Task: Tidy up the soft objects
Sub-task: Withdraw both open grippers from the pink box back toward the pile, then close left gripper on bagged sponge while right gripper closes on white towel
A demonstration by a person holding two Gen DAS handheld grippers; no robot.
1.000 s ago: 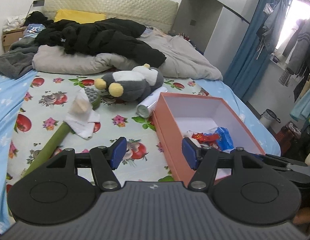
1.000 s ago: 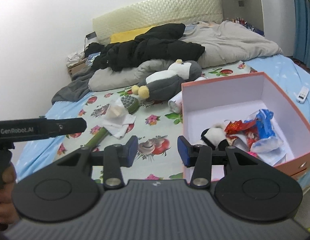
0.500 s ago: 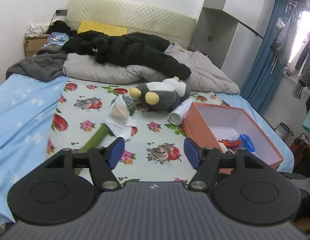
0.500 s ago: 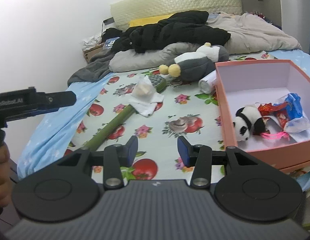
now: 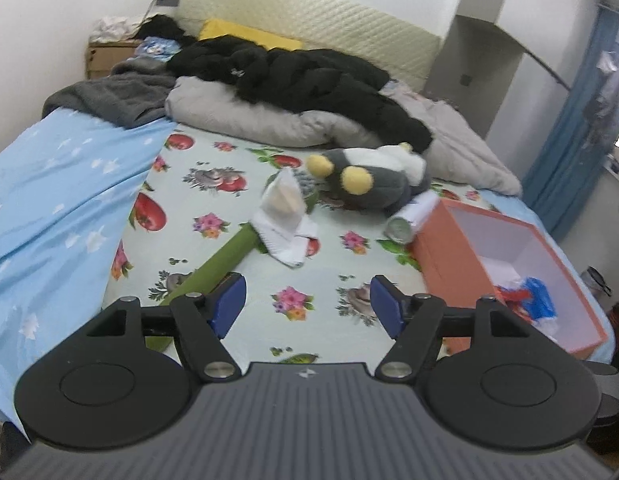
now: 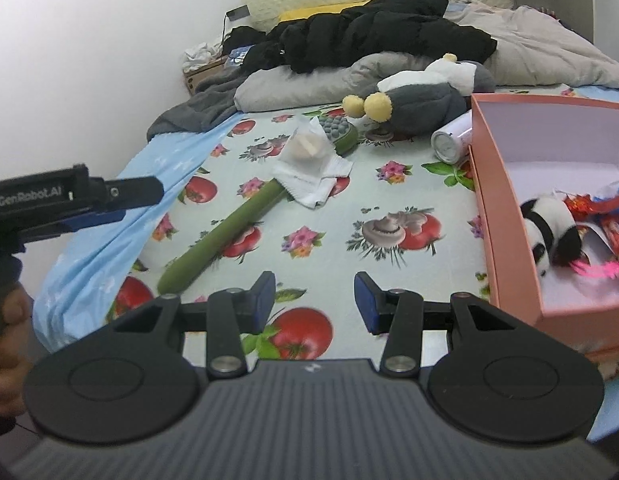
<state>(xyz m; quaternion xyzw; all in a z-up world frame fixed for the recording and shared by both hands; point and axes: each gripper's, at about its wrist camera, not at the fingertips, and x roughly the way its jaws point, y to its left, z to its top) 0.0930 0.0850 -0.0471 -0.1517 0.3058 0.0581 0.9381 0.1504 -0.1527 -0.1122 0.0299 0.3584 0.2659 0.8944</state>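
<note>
White "GenRobot.AI" lettering on the black left gripper (image 6: 109,204).

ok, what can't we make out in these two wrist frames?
- Pink box contents: right wrist view, cut off by the right edge beyond the toy panda.
- Long green toy's near end: left wrist view, behind the left gripper.
- Its head: both views, under white cloth.
</note>
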